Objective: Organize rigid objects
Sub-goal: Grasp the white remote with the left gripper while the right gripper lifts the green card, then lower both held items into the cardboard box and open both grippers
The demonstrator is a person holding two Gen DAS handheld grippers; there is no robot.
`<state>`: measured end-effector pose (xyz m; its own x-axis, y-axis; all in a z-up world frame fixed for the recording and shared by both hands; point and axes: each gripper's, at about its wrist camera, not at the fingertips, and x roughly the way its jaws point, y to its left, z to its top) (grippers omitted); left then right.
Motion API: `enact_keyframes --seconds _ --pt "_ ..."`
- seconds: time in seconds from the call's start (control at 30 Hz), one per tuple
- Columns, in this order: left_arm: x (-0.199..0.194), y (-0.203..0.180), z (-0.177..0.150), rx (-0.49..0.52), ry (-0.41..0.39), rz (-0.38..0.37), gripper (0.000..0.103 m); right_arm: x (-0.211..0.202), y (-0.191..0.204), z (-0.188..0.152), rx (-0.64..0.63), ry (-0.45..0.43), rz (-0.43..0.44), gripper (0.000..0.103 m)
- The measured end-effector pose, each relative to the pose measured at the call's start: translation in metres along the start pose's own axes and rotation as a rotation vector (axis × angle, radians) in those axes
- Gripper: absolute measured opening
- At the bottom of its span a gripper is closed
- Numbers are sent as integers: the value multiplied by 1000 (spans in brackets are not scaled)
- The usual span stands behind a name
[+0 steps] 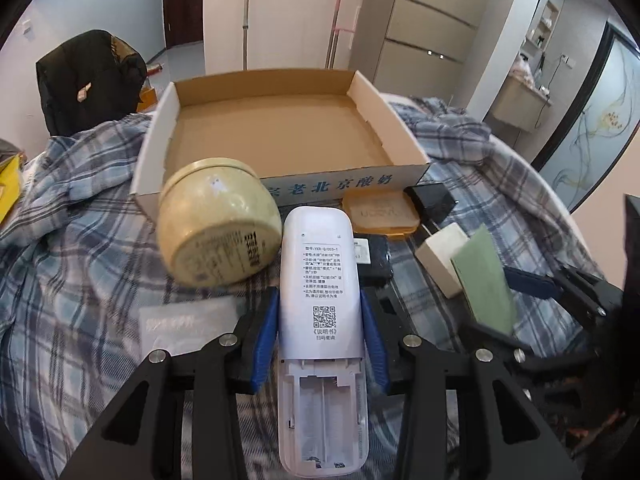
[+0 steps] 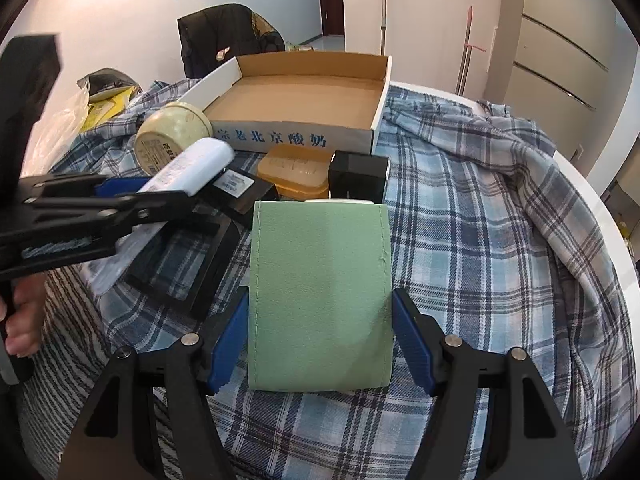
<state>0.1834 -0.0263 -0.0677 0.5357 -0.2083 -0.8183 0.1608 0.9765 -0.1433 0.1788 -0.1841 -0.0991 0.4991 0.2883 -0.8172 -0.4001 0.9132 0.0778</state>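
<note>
1. Jaws of left gripper point(image 1: 320, 320) clamp the white remote point(image 1: 320, 300) at its waist, near the box point(image 1: 400, 120); light, slick plastic.
2. Right gripper point(image 2: 320, 336) jaws pinch the green case point(image 2: 320, 300) by its edges; stiff, light.

White walls point(image 2: 120, 12), bright glare upper left in right view. Dark brown door point(image 1: 184, 0) open to a hallway with pale floor point(image 1: 176, 54). Chair draped with black jacket point(image 1: 86, 80) behind the round white worktop point(image 2: 600, 216), which is covered by blue plaid cloth point(image 2: 480, 232). Mop poles point(image 1: 246, 16) lean on wall. Beige cabinet point(image 1: 432, 36) with horizontal grooves at right. Dark-framed glass door with floral pattern point(image 1: 600, 128) far right, small counter point(image 1: 520, 108) beside it.
</note>
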Motion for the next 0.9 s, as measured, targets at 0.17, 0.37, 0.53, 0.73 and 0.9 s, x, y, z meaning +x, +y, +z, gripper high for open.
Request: enact_keyframes --seconds 0.17,0.37,0.53,0.73,0.9 --pt "-31 7 -11 -10 -53 -4 42 -10 1 3 -7 -42 -25 68" --pt "-57 18 -2 -19 -95 -19 42 -28 -2 17 8 -75 -39 68" --pt "-61 39 36 -52 -143 18 42 -35 -4 49 -11 -83 -71 68" --pt "-41 65 90 -112 -180 42 42 -21 -14 112 50 -91 -53 68" --pt "-1 88 128 -146 -149 25 42 18 -18 153 103 -63 -39 68"
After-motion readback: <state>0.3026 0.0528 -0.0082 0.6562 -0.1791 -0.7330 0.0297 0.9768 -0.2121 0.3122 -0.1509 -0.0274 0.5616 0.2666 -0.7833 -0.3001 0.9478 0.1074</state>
